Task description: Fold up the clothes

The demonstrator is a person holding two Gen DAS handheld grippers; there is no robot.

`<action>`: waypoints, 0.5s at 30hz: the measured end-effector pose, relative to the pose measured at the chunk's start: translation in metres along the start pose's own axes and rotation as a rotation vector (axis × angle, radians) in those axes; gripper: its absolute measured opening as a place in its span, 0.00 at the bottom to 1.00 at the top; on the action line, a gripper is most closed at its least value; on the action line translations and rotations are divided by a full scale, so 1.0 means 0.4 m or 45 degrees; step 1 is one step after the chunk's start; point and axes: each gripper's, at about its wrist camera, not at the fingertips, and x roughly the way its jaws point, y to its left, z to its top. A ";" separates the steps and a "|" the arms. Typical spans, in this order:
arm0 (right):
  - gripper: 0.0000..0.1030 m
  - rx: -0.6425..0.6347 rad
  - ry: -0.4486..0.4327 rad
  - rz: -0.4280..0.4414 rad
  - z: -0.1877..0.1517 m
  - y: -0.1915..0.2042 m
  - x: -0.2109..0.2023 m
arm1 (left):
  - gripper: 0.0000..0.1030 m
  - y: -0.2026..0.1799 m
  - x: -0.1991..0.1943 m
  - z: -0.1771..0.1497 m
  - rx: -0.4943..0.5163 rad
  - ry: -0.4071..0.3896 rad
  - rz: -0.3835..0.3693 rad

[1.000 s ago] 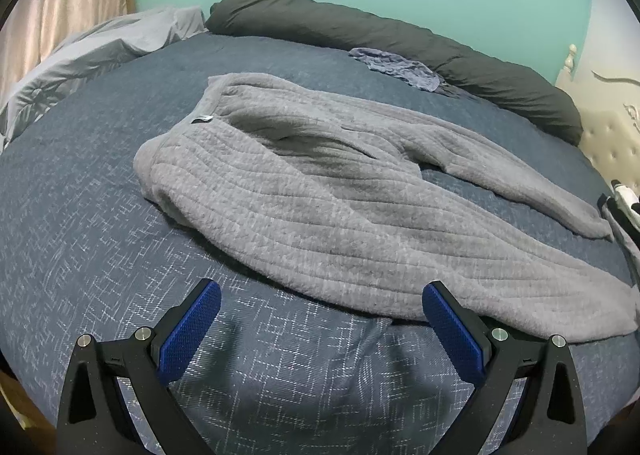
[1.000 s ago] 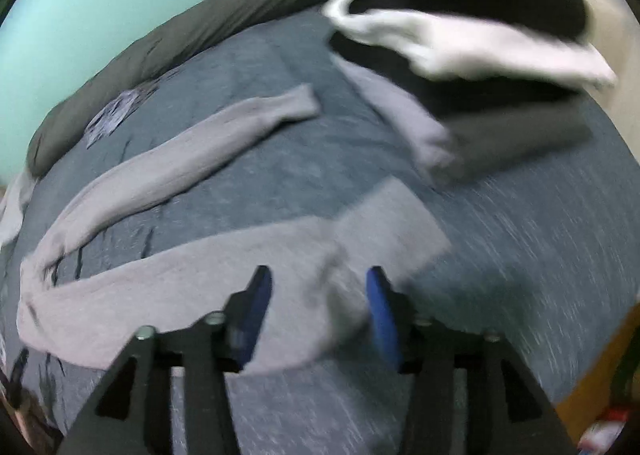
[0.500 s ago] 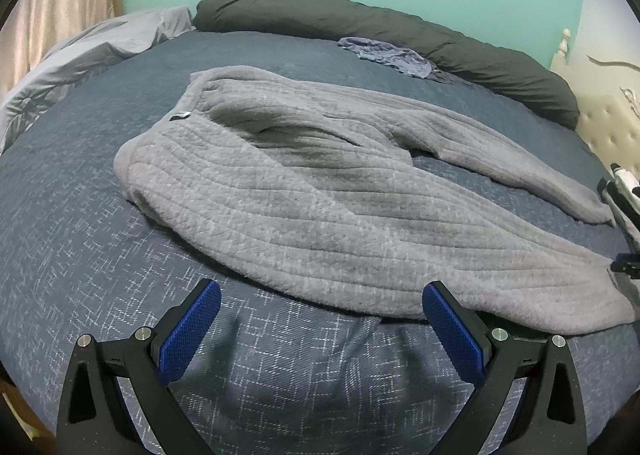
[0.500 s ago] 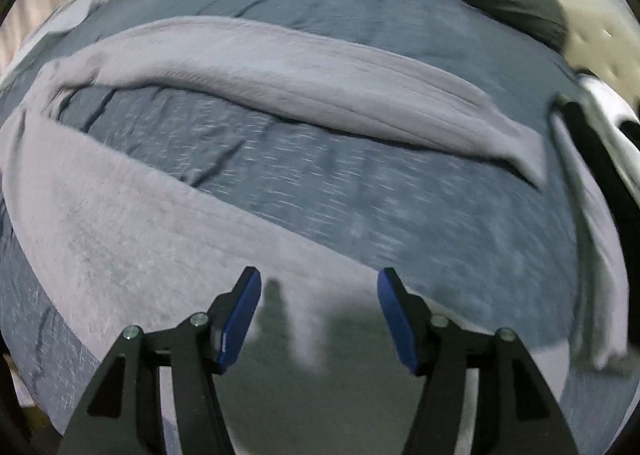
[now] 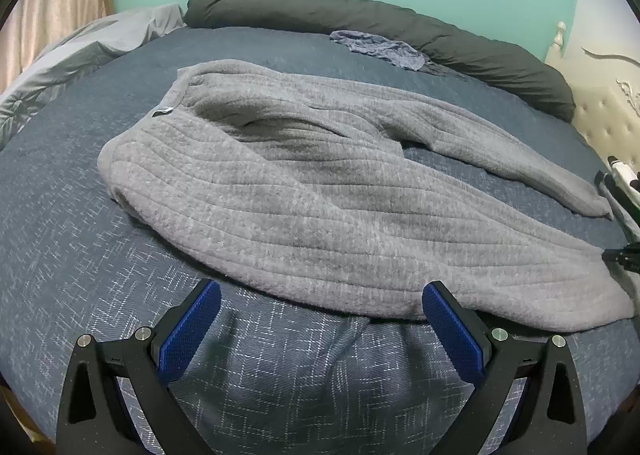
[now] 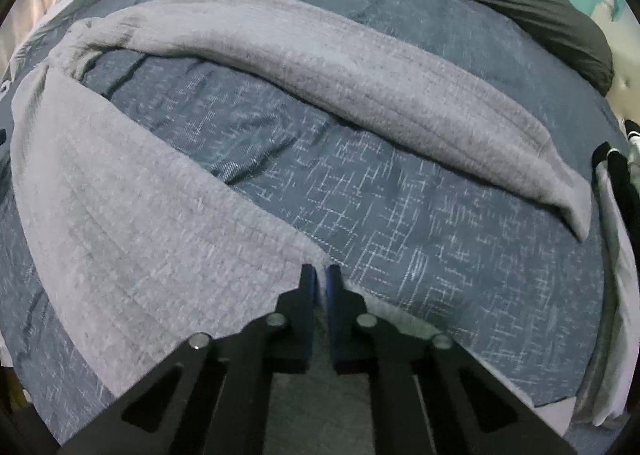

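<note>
Swung round and dropped onto the near leg of the grey trousers point(image 6: 132, 223) within the last second: right tongs point(image 6: 322, 275), jaws just closing, now pressed together on the hem edge with a thin bit of fleece between the pads. Barely shifted by comparison: left tongs point(image 5: 320, 319), spread wide and empty, hovering over the bed point(image 5: 280, 387) just short of the trousers' near edge.

Spread flat across the middle of the dark blue bedcover, waistband far left in the left wrist view, two legs splayed apart toward the right, far leg point(image 6: 360, 95) well clear of the near one.

Biggest risk, judged from the wide splay: dragging the whole garment askew when lifting one leg across, since nothing pins the waistband. Next: bedcover pinched along with the hem, cannot tell from this angle. Smaller: shallow bite at the very edge slipping under the weight of thick fleece. Smallest: snagging the pile of clothes point(image 6: 616, 191) at the right edge.
</note>
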 end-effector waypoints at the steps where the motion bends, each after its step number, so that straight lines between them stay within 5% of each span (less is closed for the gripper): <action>1: 0.03 -0.004 -0.006 -0.002 -0.001 -0.002 -0.006 | 1.00 0.000 0.000 0.000 0.002 0.000 0.000; 7: 0.03 0.059 -0.108 -0.098 0.031 -0.038 -0.063 | 1.00 0.008 -0.002 0.002 -0.008 -0.004 0.000; 15: 0.03 0.052 0.015 -0.193 0.029 -0.008 0.016 | 1.00 0.027 -0.007 0.009 -0.028 -0.016 0.002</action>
